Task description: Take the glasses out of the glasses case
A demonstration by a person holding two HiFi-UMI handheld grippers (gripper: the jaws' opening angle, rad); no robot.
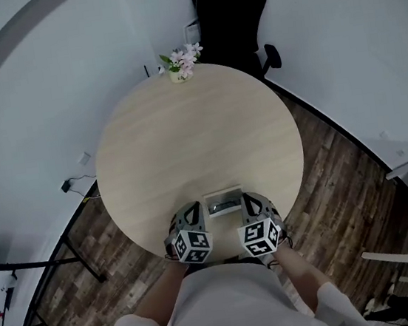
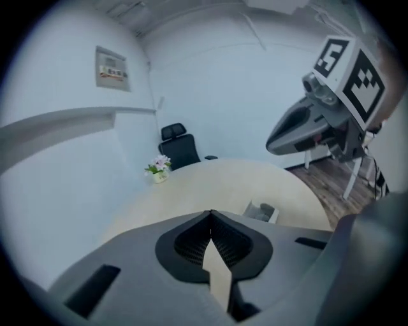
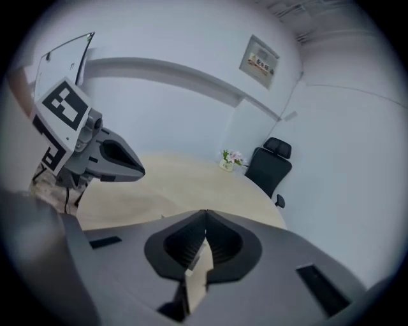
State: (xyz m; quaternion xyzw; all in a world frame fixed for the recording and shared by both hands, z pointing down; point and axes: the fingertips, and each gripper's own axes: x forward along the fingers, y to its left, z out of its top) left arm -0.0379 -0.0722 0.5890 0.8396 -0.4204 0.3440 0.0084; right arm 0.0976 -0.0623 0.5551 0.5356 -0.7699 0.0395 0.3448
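As we hold the left tongs (image 1: 190, 214) and right tongs (image 1: 251, 203) clenched on nothing, the glasses case (image 1: 224, 202) lies on the bench (image 1: 186, 138) near its closest edge, between and just ahead of both tips, neither nearer. Its long axis runs left to right. Boxy, pale grey, lid seemingly open; bench round, matte, light wood-grain.

Bright, even, cool-white indoor light with a bluish cast on the walls. Only a faint, soft shadow at the near edge of the round pale wood-grain table (image 1: 187, 146). Fairly sharp in the head view, bowed toward the edges. Hazier in both gripper views, with dark vignetted corners and an out-of-focus foreground.
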